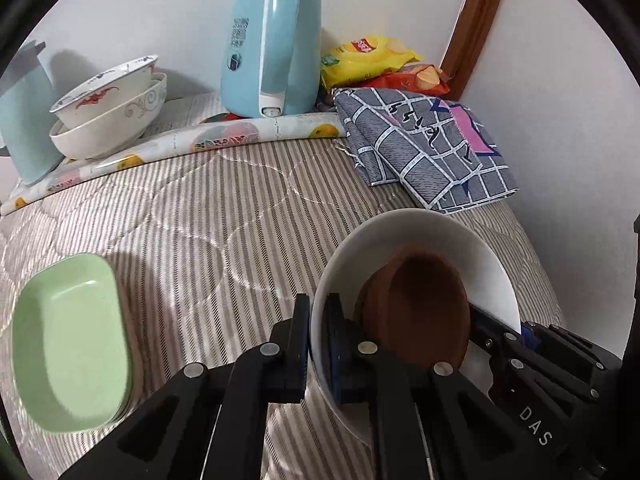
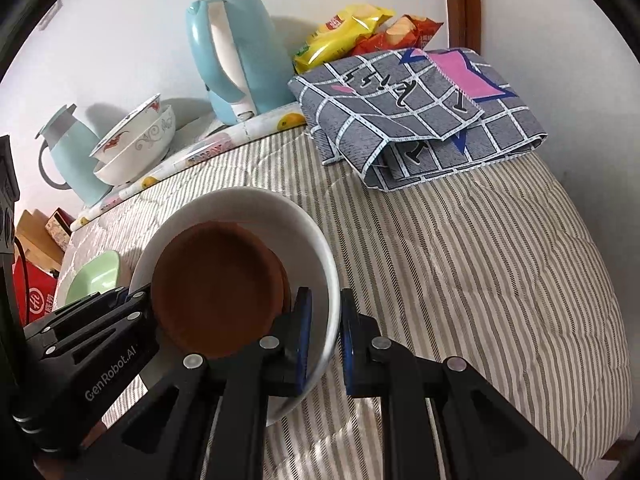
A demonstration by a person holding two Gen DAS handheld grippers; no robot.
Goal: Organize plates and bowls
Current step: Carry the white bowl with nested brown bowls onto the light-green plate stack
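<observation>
Two grippers: I have both clamped on the rim of the same white plate (image 1: pixel 420 236), one at each side.
Left gripper (image 1: pixel 318 344): its jaws are pinched tight on the plate's left rim, one finger inside, one outside.
Right gripper (image 2: pixel 326 340): its jaws pinch the plate's right rim between the blue pads (image 2: pixel 304 344).
White plate: I see it held tilted above the striped quilt (image 1: pixel 208 232), clear of the surface.
Brown dishes (image 2: pixel 218 292): a small stack of them rests inside the white plate, slid toward its lower side.
Green dish (image 1: pixel 70 344): it lies on the quilt to the left of the plate, well apart from the left gripper.
Patterned bowls (image 1: pixel 108 108): two are nested at the back left, on a fruit-print mat (image 1: pixel 224 142).
Kettle (image 1: pixel 272 44): pale blue, standing on the same mat against the wall.
Folded cloth (image 2: pixel 420 116): grey checked, lying at the back right, with snack bags (image 2: pixel 352 28) behind it.
</observation>
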